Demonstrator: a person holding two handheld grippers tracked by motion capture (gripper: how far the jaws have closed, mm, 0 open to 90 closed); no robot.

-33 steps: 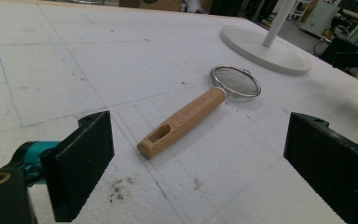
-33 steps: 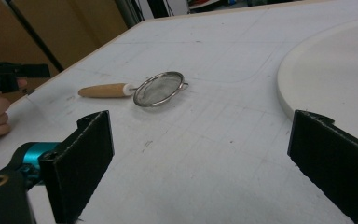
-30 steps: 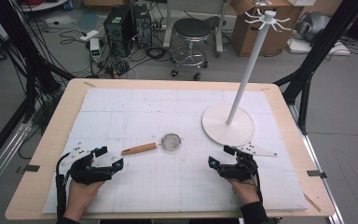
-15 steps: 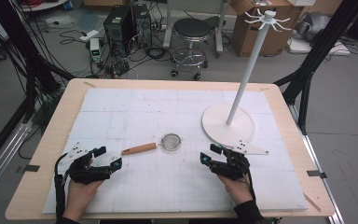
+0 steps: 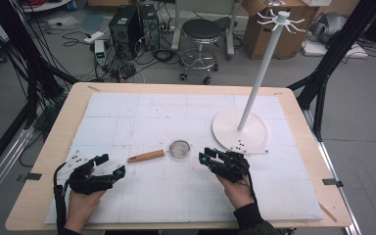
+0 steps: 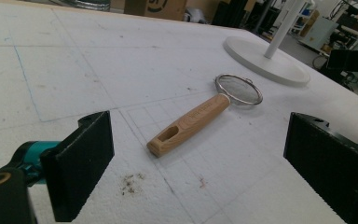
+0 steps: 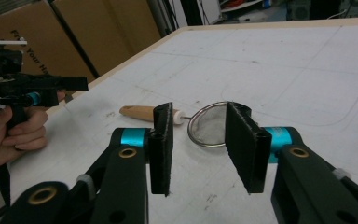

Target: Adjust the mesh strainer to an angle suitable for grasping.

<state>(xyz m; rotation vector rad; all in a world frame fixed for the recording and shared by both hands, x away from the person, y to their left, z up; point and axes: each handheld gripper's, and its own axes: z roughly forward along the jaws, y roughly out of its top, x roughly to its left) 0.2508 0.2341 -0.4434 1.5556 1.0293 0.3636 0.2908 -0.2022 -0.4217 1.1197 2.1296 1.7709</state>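
White gridded foam covered the surface [image 5: 127, 112], wood edge showing all round, workshop clutter beyond.

Small strainer [image 5: 159, 152] lay flat near the middle, clear of both tools. Long axis ran roughly across the surface: wooden handle [image 5: 146, 156] pointing toward my left side, mesh bowl [image 5: 179, 148] toward my right, rim up. My guess: laid out so either tool could reach an end.

Right hand-held gripper [image 5: 209, 155] sat just beside the bowl, tips aimed at it. Its jaws had just been closing, now part-way in with a gap between, nothing inside them; in the right gripper view the bowl [image 7: 207, 126] lay beyond the pads, untouched. I judged it was narrowing to suit the thin rim.

Left hand-held gripper [image 5: 111, 165] rested well short of the handle end, jaws spread wide, empty; handle [image 6: 191, 123] pointed back toward it.

White hook stand [image 5: 240, 129] stood behind the right tool, presumably where the strainer would hang.
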